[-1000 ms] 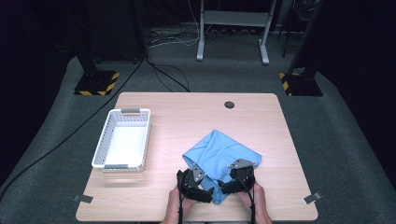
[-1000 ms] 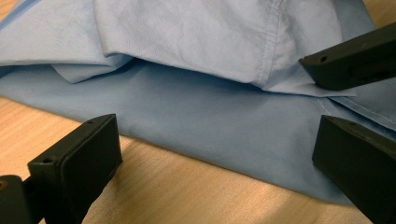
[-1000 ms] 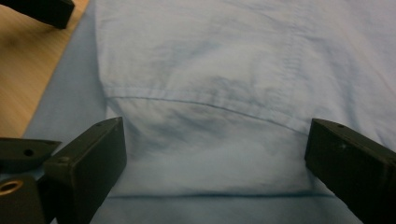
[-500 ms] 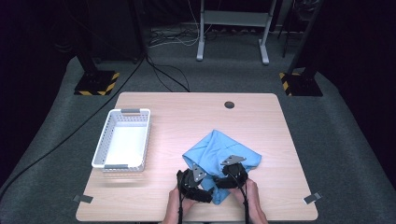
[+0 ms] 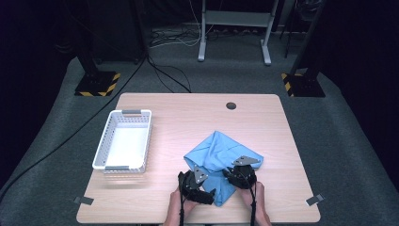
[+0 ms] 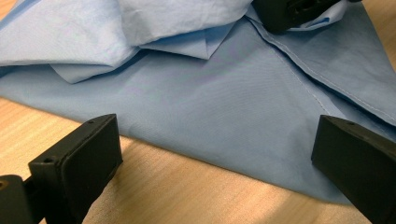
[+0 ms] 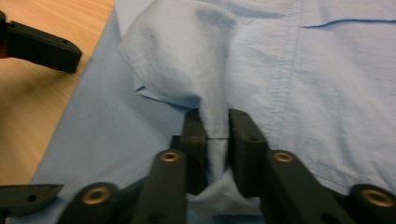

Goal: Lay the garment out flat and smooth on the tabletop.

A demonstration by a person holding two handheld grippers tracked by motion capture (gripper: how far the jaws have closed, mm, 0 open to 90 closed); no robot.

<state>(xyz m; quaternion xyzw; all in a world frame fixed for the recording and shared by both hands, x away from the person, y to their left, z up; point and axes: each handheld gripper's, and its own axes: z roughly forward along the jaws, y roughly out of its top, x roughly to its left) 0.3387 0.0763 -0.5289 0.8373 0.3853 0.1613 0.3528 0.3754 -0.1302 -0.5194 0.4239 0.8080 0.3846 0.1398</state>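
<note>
the right gripper [image 7: 215, 140] has just been closing and now pinches a raised fold of the light blue woven cloth [image 5: 221, 157], likely to lift that layer. the left gripper [image 6: 219, 154] waits with jaws spread over the cloth's near edge. the cloth lies crumpled on the near right of the pale wooden table [image 5: 188, 117], with stitched hems showing.
</note>
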